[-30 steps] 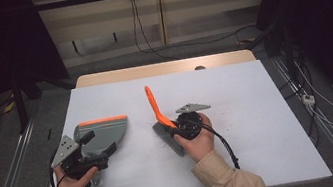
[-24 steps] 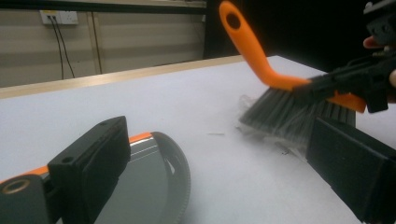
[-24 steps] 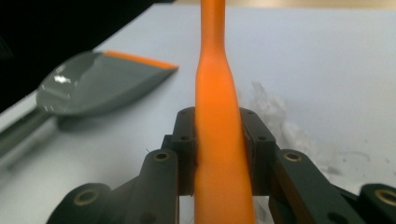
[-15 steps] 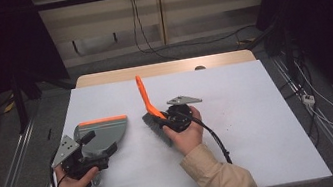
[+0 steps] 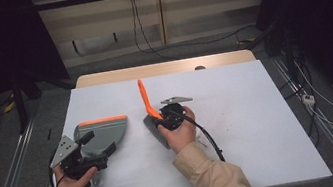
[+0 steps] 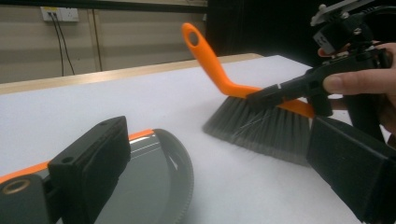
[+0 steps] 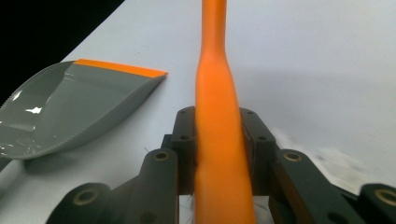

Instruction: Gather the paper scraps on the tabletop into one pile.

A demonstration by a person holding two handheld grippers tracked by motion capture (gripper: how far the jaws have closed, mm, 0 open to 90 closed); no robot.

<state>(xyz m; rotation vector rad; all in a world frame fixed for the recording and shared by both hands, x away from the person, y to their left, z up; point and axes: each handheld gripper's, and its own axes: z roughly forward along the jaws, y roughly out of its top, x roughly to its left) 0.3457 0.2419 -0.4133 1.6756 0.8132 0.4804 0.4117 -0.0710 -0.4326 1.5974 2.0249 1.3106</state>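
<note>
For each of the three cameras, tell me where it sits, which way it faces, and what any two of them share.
High view: fixed above the person's side, facing forward and down on the white table; both forearms enter from below with the left hand-held gripper and right hand-held gripper.
Left gripper view: rides the left hand-held gripper, looking across the dustpan at the brush; its black jaws frame the bottom.
Right gripper view: rides the right hand-held gripper, looking along the brush's orange handle clamped between its jaws.
Shared: all three show the brush and dustpan.
</note>
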